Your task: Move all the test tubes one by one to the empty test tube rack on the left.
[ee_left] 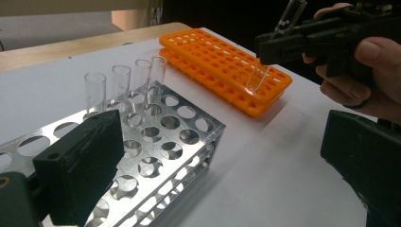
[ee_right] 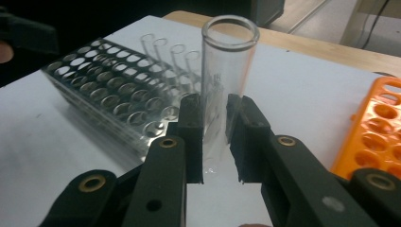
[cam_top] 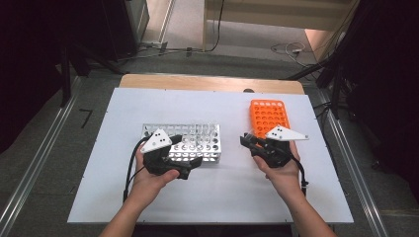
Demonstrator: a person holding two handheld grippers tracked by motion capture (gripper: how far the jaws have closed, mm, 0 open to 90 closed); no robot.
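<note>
Here we hold a clear tube (ee_right: 226,90) upright in the right gripper's (ee_right: 215,137) closed fingers, over the orange rack (cam_top: 268,116) by the table's (cam_top: 99,197) right edge, ready to slot in. Our left gripper's (ee_left: 213,165) fingers gape empty beside the metal rack (ee_left: 156,142).

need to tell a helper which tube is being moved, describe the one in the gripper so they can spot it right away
Start at the white table and find the orange rack on its right side. Just in front of that rack, the right gripper is clamped on a clear, empty test tube. Unlike the four clear tubes standing in a row in the metal rack, this one is held in the air between black jaws.
</note>
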